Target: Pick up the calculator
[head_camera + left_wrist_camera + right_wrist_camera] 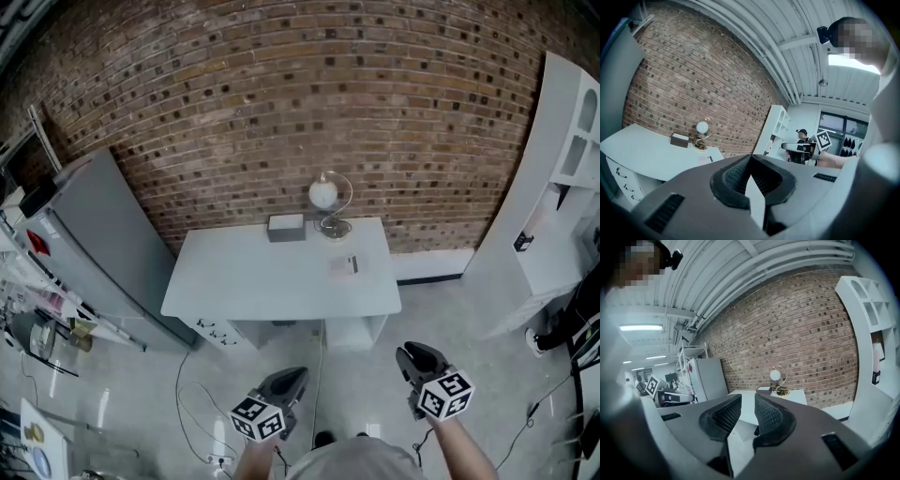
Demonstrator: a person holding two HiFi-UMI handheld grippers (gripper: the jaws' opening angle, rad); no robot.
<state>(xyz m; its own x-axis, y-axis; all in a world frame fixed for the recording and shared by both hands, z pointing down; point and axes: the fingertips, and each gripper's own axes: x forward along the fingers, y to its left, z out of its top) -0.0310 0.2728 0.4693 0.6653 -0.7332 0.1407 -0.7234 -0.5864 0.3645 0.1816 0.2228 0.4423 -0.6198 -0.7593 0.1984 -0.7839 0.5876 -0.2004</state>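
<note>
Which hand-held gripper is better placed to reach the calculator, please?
Probably the right hand-held gripper: its jaws stand apart, while the left hand-held gripper is shut. The calculator lies on the desk, toward its right side.

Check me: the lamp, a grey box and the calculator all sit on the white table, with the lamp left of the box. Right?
Not quite. The head view shows the lamp right of the box, not left of it. The rest holds: both sit on the white table, along with the calculator.
</note>
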